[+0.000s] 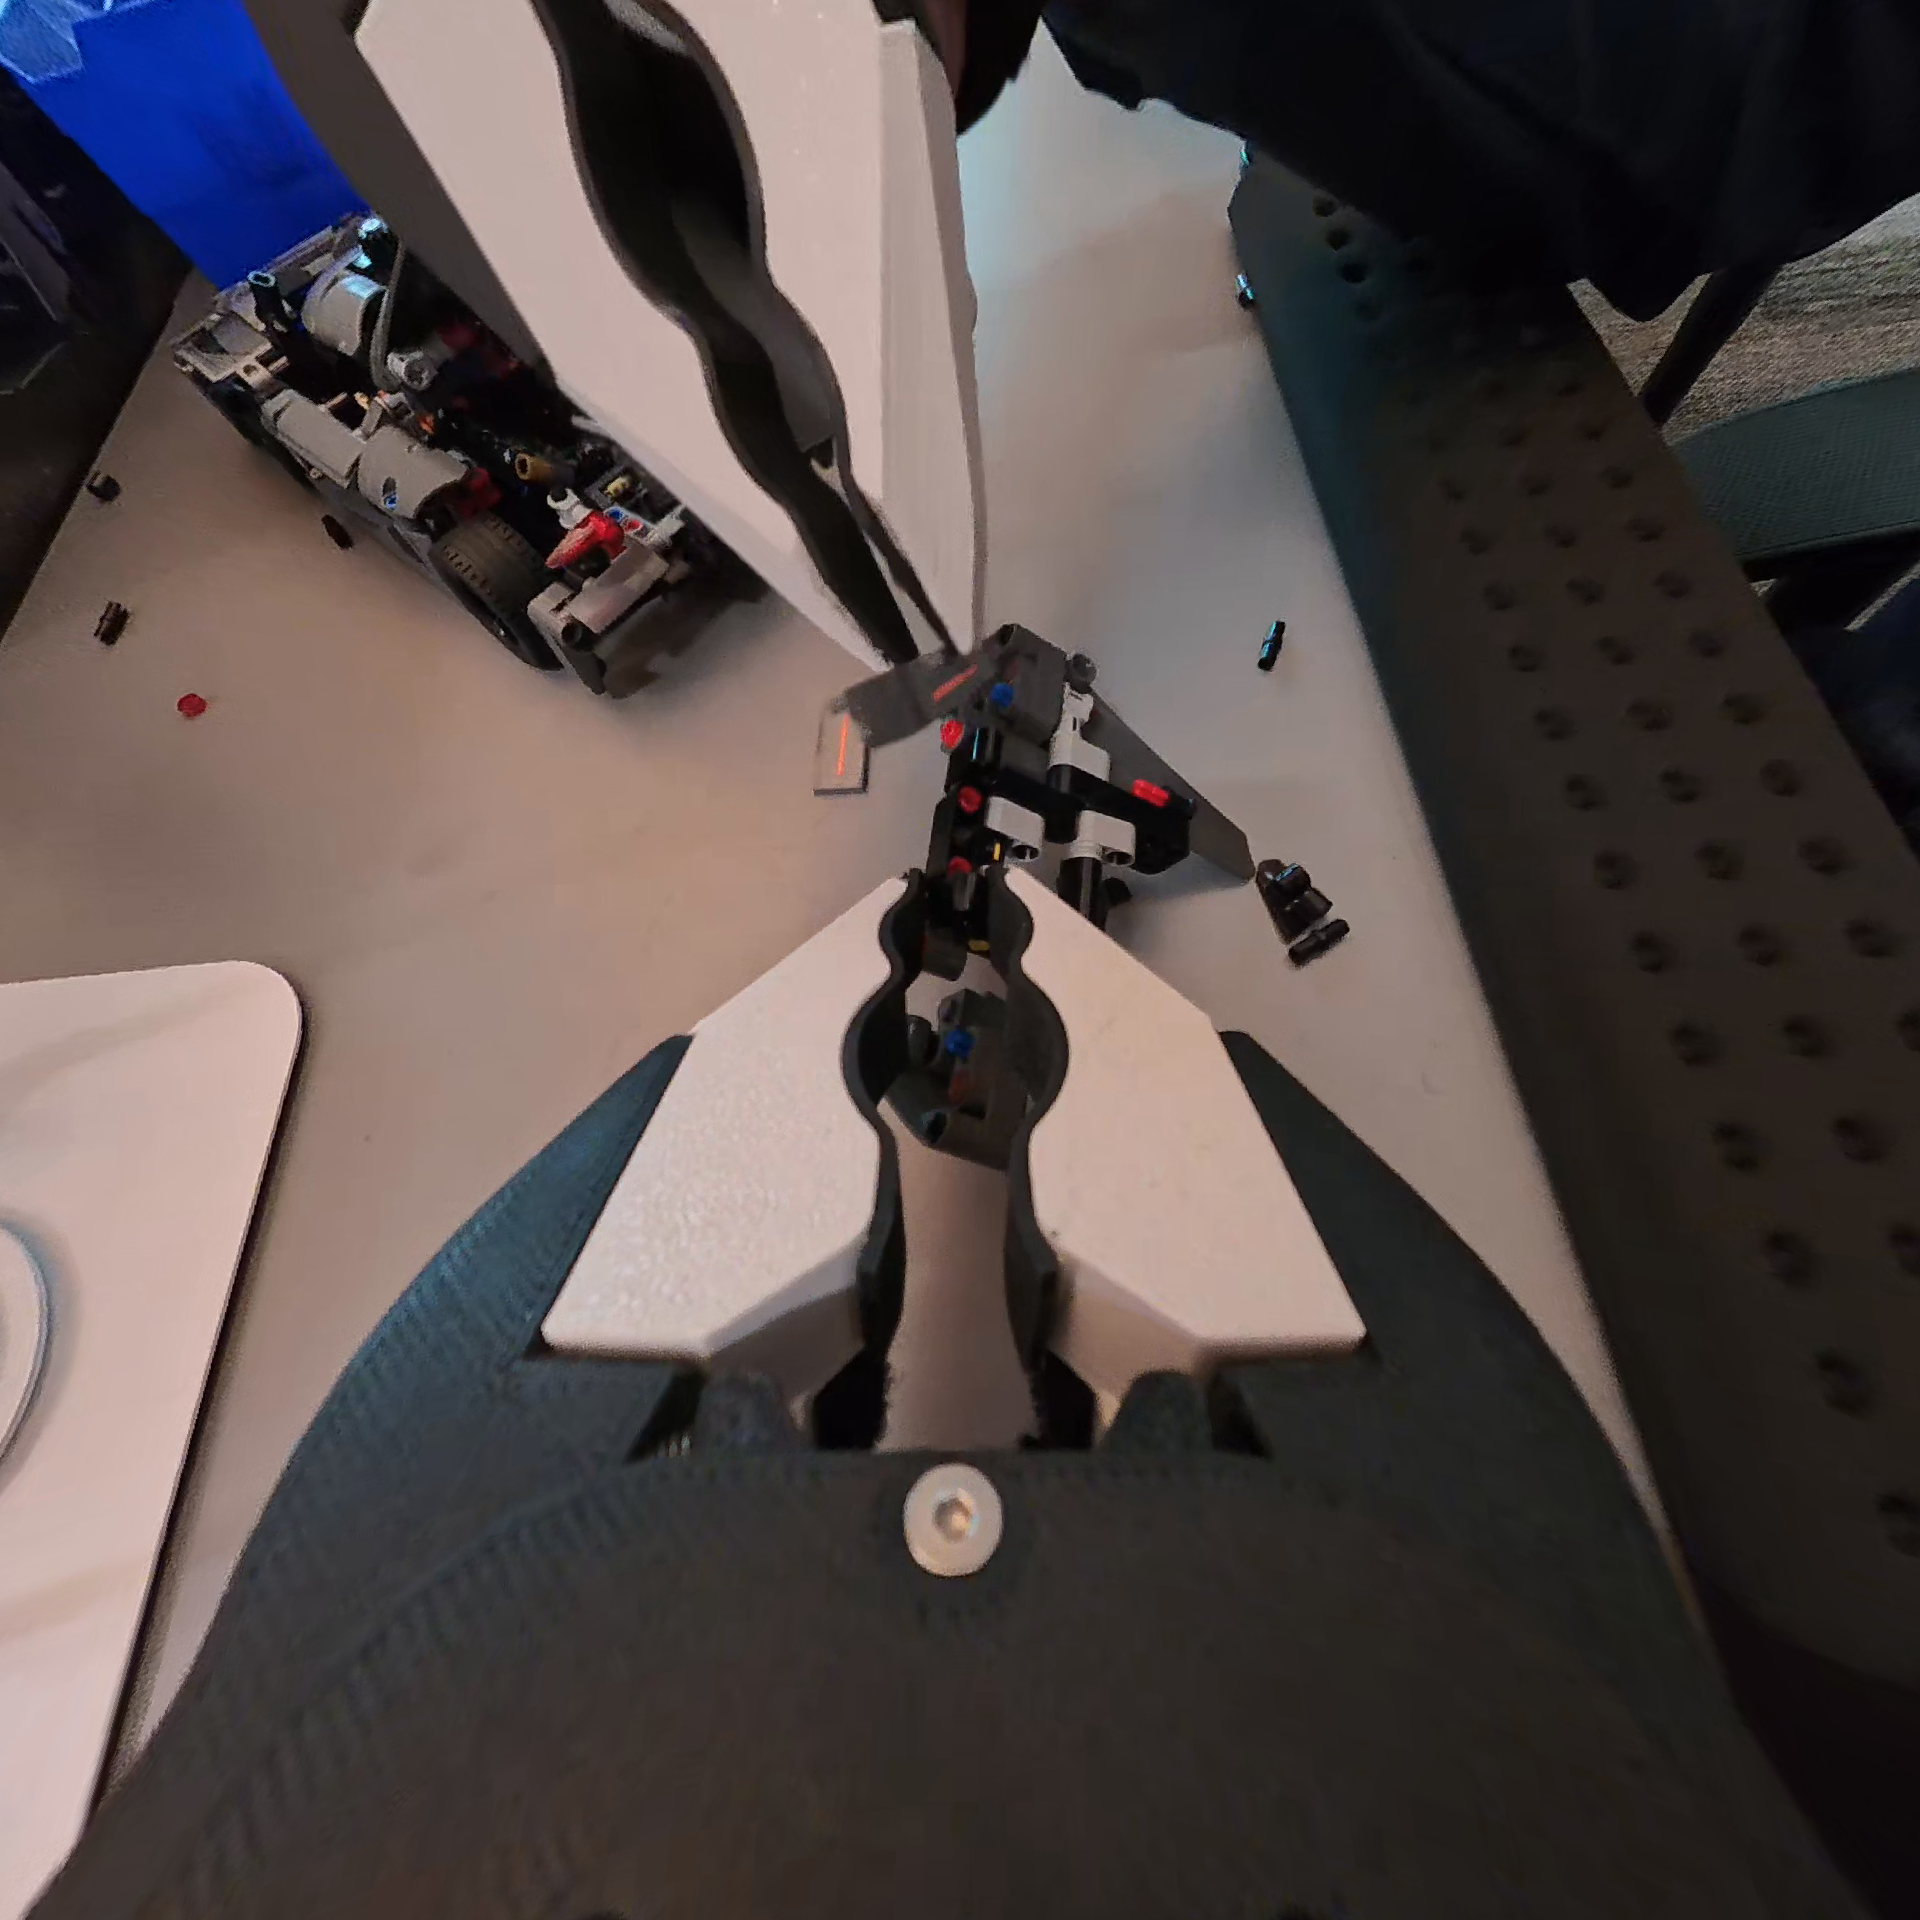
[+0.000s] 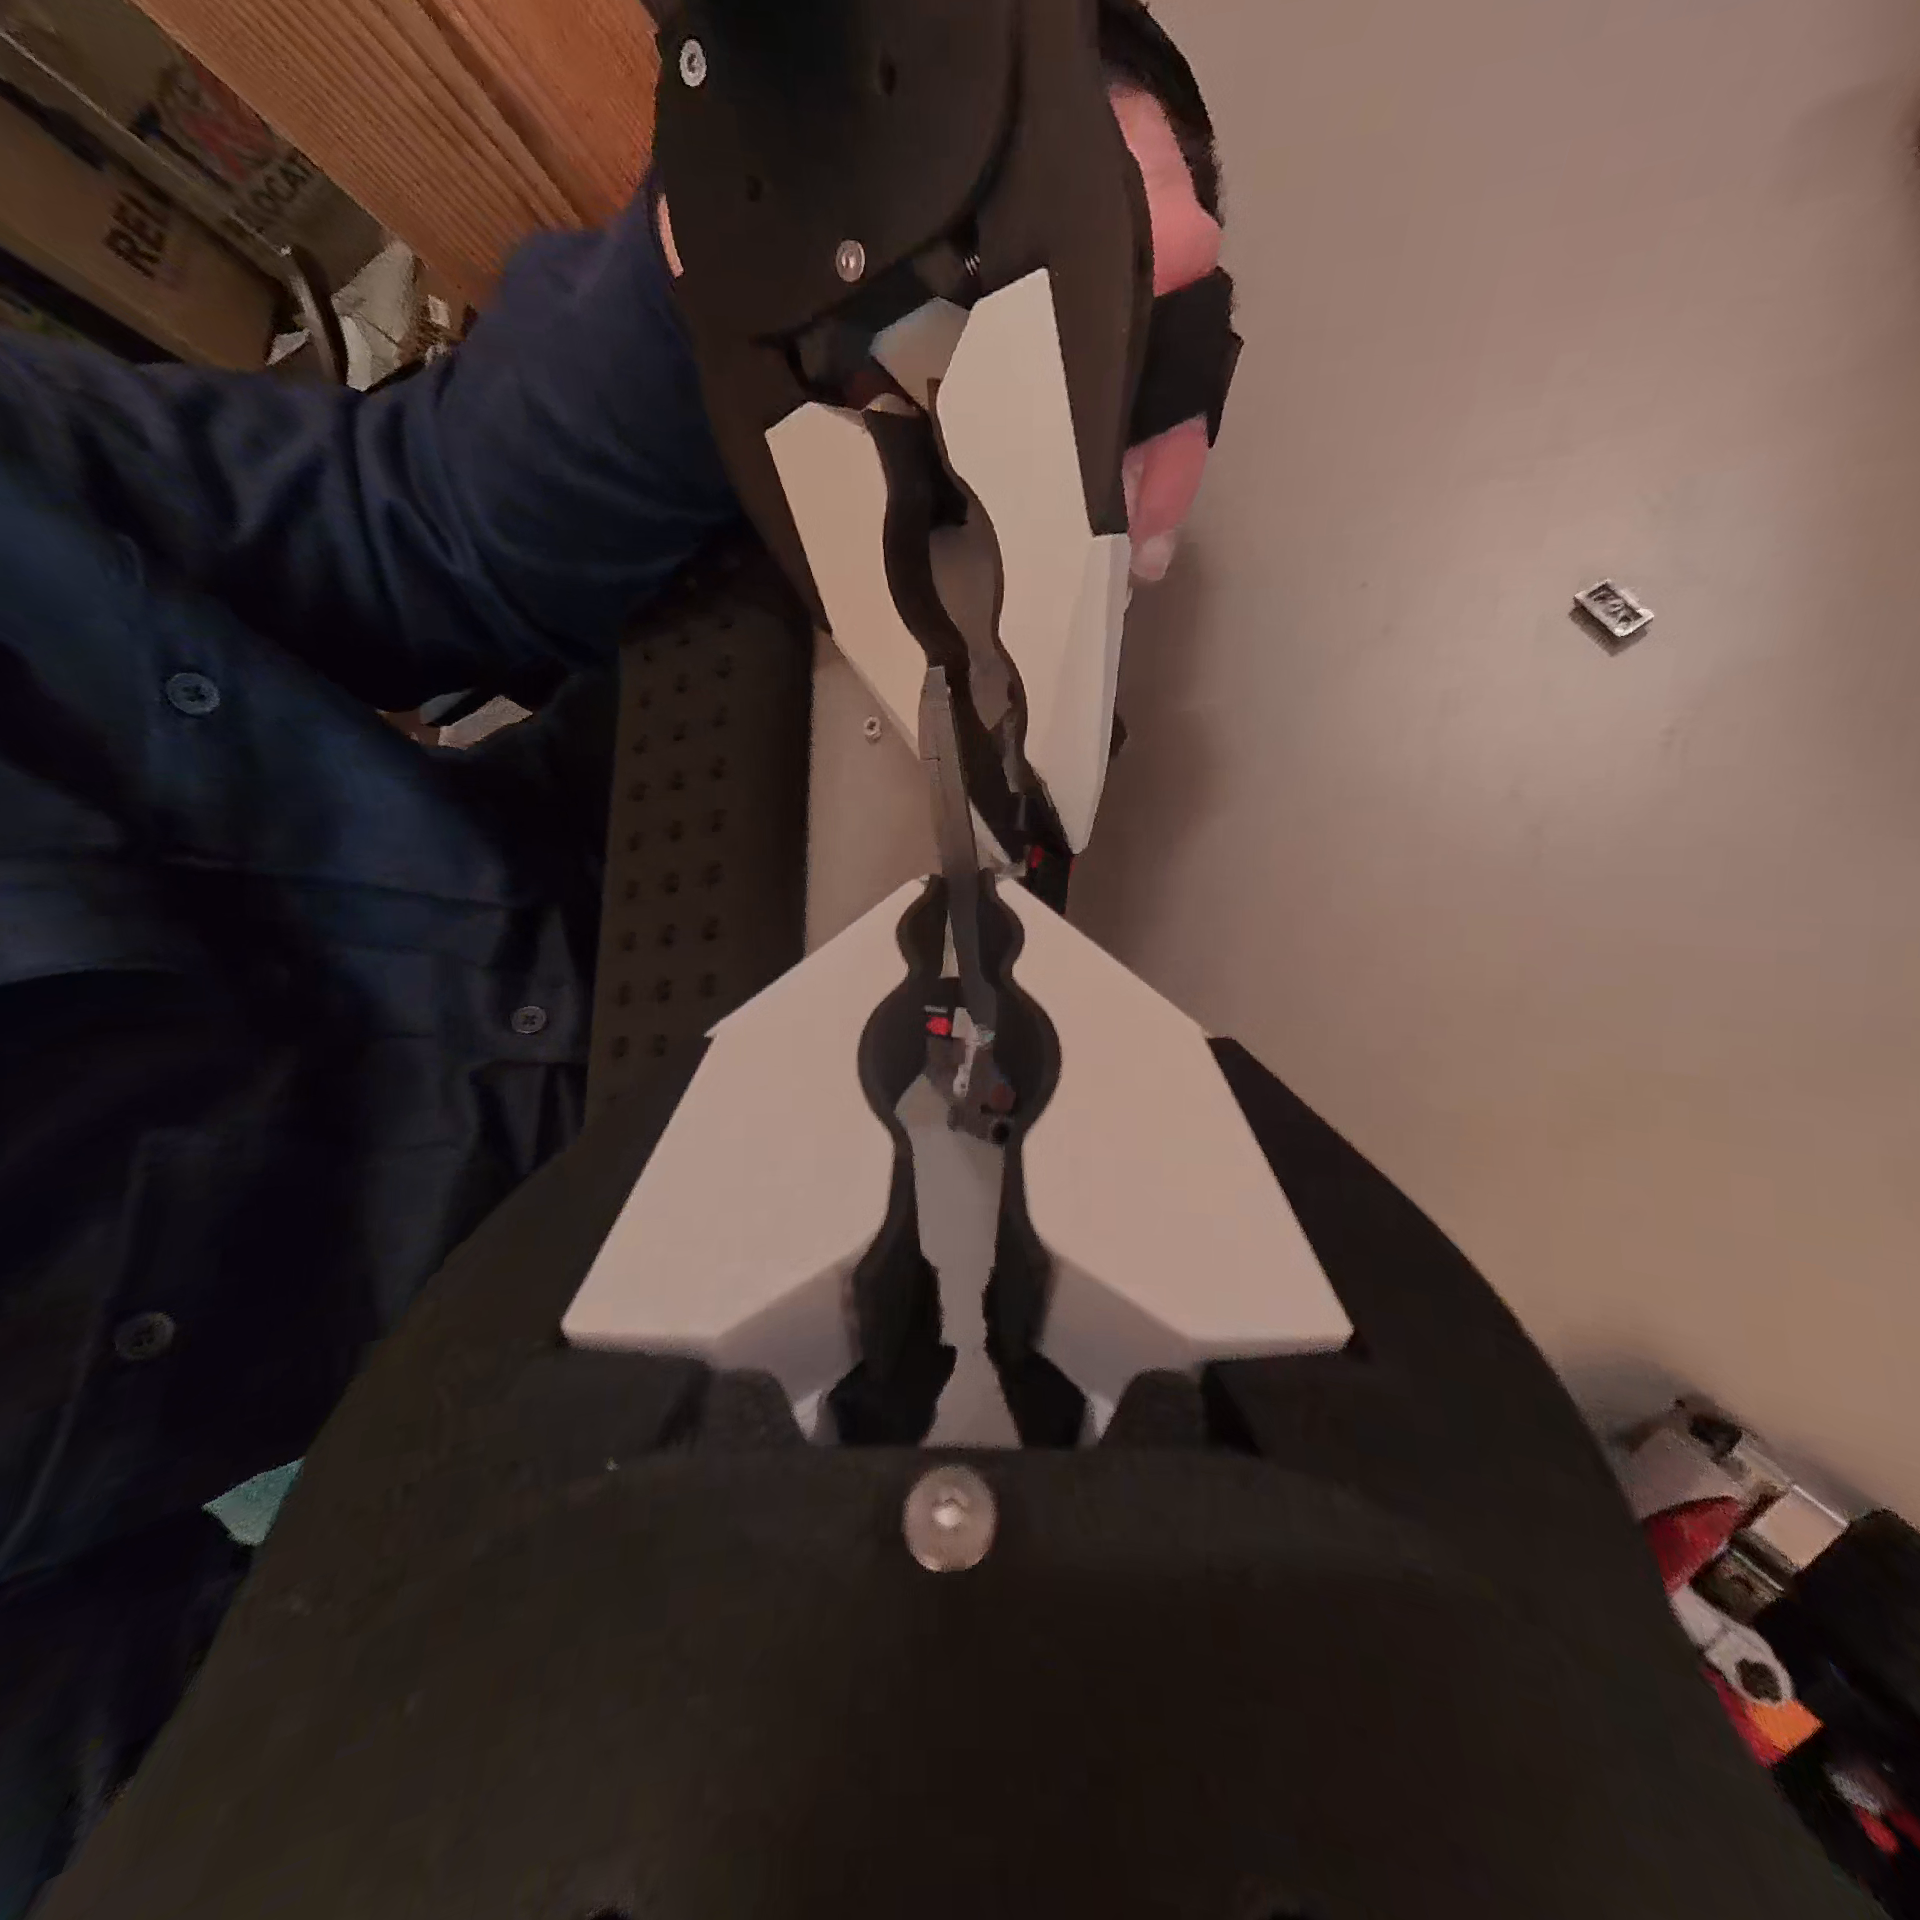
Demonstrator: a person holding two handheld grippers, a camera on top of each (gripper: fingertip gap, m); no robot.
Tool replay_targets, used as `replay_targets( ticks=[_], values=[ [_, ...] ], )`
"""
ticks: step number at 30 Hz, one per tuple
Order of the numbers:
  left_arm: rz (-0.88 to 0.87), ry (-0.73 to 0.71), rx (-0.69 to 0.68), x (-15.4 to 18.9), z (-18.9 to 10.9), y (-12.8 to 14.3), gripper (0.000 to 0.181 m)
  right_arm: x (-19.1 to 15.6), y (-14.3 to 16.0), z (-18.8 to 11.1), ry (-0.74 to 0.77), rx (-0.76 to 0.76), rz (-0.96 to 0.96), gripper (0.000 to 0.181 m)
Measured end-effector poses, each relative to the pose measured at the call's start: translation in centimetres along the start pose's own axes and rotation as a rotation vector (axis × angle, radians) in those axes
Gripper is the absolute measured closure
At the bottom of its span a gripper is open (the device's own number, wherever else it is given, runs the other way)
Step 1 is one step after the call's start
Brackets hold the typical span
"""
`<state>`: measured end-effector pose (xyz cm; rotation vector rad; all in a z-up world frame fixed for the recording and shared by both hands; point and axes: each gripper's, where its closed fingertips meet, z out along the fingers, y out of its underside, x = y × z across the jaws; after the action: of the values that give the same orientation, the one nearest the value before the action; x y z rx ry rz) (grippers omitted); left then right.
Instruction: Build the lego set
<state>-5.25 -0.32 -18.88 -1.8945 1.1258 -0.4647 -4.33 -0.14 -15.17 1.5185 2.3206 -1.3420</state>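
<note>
- Holding a small Lego sub-assembly (image 1: 1049, 790) between them, two hand-held grippers meet above a pale table (image 1: 436, 831).
- Left hand-held gripper (image 1: 951, 904): its jaws are closed on the black beam end of the sub-assembly, a cluster of black beams, light grey connectors and red and blue pins.
- Right hand-held gripper (image 1: 920, 649): reaching in from the far side, its jaws are pinched narrowly on a thin dark grey wing panel (image 1: 904, 696) at the top of the sub-assembly. Whether the panel is already seated cannot be told.
- Likely step: pressing the panel onto its pins. Doing this well seems to call for keeping the left grip firm and steady as an anchor, lining up the panel's holes with the pins first, then pushing straight along the pins without twisting, since a thin panel could flex or slip.
- Nearby on the table: a part-built grey and black Lego car (image 1: 436, 457) beyond, loose black pins (image 1: 1299, 909) just beside the sub-assembly, and a small red stud (image 1: 191, 705) well apart.
</note>
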Motion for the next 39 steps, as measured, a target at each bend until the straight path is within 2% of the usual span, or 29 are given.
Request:
replay_targets(
  ticks=[8,19,26,39],
  values=[
    [0.015,0.014,0.012,0.6,0.1,-0.6,0.173,0.4,1.4,0.9,-0.049,-0.051,0.067,0.178],
    [-0.001,0.031,0.009,0.7,0.3,-0.4,0.173,0.8,1.6,1.3,-0.072,-0.017,0.095,0.178],
    [-0.004,0.031,0.008,0.6,0.3,-0.4,0.173,1.1,1.6,1.4,-0.028,-0.017,0.071,0.172],
    [-0.017,0.044,0.010,0.7,0.5,-0.2,0.173,1.3,1.8,1.5,-0.013,-0.012,0.055,0.175]
  ],
)
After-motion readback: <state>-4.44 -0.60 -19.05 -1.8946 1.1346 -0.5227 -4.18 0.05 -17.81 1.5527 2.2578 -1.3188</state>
